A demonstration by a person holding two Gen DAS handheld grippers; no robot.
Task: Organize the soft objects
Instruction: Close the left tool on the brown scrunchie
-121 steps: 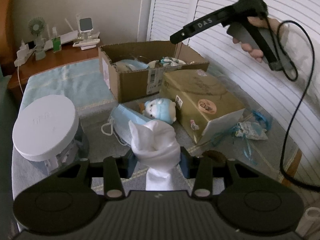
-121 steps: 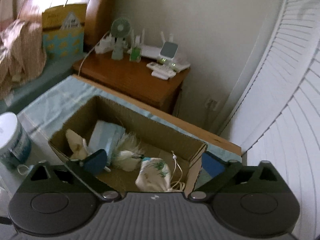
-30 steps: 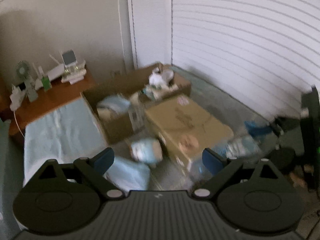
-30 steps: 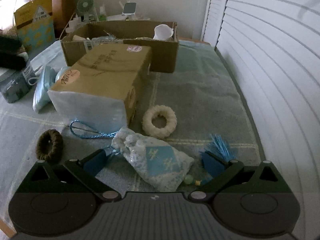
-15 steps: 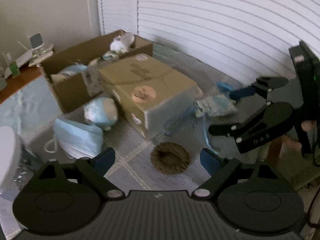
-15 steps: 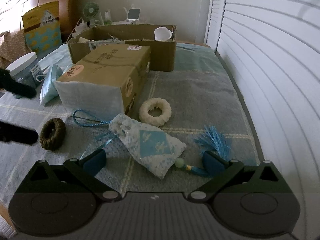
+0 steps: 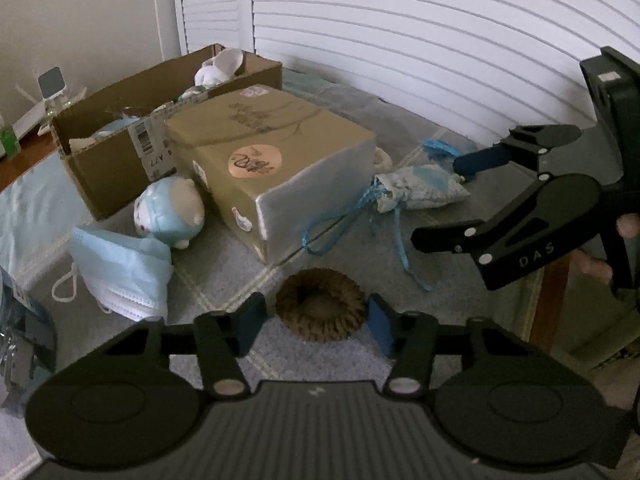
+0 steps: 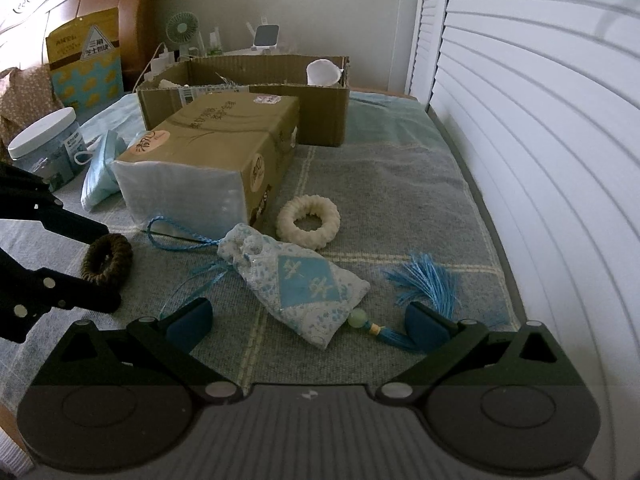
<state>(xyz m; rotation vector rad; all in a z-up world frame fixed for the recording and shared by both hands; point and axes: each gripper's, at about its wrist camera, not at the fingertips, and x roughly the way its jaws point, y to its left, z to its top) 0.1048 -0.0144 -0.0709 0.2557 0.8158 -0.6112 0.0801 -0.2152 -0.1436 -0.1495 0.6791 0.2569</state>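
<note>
Left claw (image 7: 316, 320) brackets a brown ribbed scrunchie (image 7: 320, 311), unclenched; right claw (image 8: 308, 318) spread wide.

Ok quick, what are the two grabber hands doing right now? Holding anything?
Left gripper: open, fingers either side of the brown scrunchie, not clamped on it.
Right gripper: open and empty, over the blue patterned pouch.

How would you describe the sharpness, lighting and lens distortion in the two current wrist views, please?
Left wrist view: dim but sharp on the brown scrunchie; the shutter slats bow strongly. Right wrist view: crisp on the sachet, shutter bright and curved, corners vignetted black.
</note>
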